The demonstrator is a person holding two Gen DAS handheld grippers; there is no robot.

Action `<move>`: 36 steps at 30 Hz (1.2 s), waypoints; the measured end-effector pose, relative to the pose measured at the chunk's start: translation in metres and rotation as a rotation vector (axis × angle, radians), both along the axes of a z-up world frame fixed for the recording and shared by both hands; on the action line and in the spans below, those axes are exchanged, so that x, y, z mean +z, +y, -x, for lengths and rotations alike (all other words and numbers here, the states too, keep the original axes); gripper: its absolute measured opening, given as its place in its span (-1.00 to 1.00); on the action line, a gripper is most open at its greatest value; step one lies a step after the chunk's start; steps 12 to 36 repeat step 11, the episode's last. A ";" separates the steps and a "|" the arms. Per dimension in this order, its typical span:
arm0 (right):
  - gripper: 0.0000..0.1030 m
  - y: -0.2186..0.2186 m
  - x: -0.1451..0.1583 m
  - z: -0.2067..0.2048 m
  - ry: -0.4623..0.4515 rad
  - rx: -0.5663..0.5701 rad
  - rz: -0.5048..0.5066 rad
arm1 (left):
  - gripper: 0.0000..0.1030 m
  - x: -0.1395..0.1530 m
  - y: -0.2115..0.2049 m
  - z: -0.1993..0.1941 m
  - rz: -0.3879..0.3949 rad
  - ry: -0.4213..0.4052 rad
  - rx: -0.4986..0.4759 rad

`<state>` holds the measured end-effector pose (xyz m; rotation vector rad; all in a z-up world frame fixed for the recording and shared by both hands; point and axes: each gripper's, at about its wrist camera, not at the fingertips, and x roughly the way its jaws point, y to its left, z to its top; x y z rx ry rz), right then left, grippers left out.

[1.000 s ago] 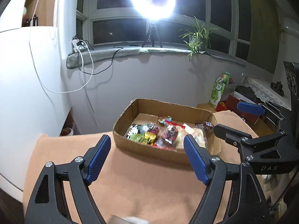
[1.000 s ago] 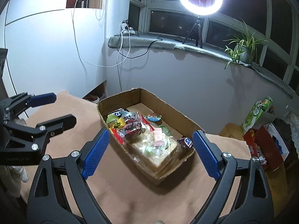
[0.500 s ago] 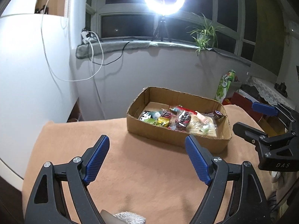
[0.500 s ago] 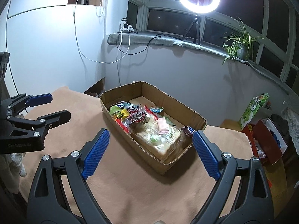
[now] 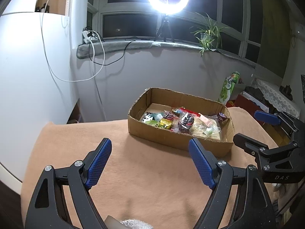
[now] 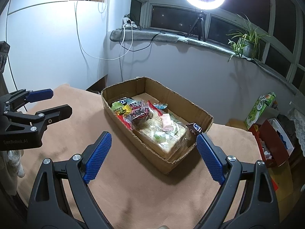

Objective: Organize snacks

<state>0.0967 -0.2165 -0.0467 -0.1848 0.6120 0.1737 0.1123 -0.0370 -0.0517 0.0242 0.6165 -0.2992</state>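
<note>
Snacks, a mixed heap of small bright foil and plastic wrappers [image 5: 177, 121], lie inside a shallow open brown cardboard box [image 5: 171, 141] that stands on a table covered with a tan fleecy cloth [image 5: 148, 181]. In the left wrist view the left gripper [image 5: 152, 164] hovers over bare cloth short of the box, its blue-padded tongs spread wide and holding nothing. The right gripper [image 5: 266, 131] shows at the right edge, near the box's right end, its tongs parted and empty too. A clear-wrapped flat pack of biscuits [image 5: 206, 130] fills the right part of the box, with loose sweets on it.

In the right wrist view the right gripper [image 6: 153, 156] hangs spread above the cloth, just before the box's near corner. The clear-wrapped pack [image 6: 164, 135] lies at that near end, a pink sachet [image 6: 166, 122] on top and a dark chocolate bar [image 6: 194, 128] leaning at the rim. The left gripper [image 6: 51, 103] waits at the left, well apart from the box, open.

No snack shows on the cloth outside the box, so the gathering looks done or nearly so. Judging from this, the next move calls either for tidying the pile inside, which needs a reach over the rim and a light pinch on one wrapper, or for no more than a check.
</note>
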 end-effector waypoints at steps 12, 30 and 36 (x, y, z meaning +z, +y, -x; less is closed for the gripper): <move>0.80 -0.012 -0.011 -0.001 0.025 -0.025 -0.013 | 0.61 -0.004 -0.001 -0.001 -0.011 0.000 0.000; 0.80 -0.012 -0.011 -0.001 0.025 -0.025 -0.013 | 0.61 -0.004 -0.001 -0.001 -0.011 0.000 0.000; 0.80 -0.012 -0.011 -0.001 0.025 -0.025 -0.013 | 0.61 -0.004 -0.001 -0.001 -0.011 0.000 0.000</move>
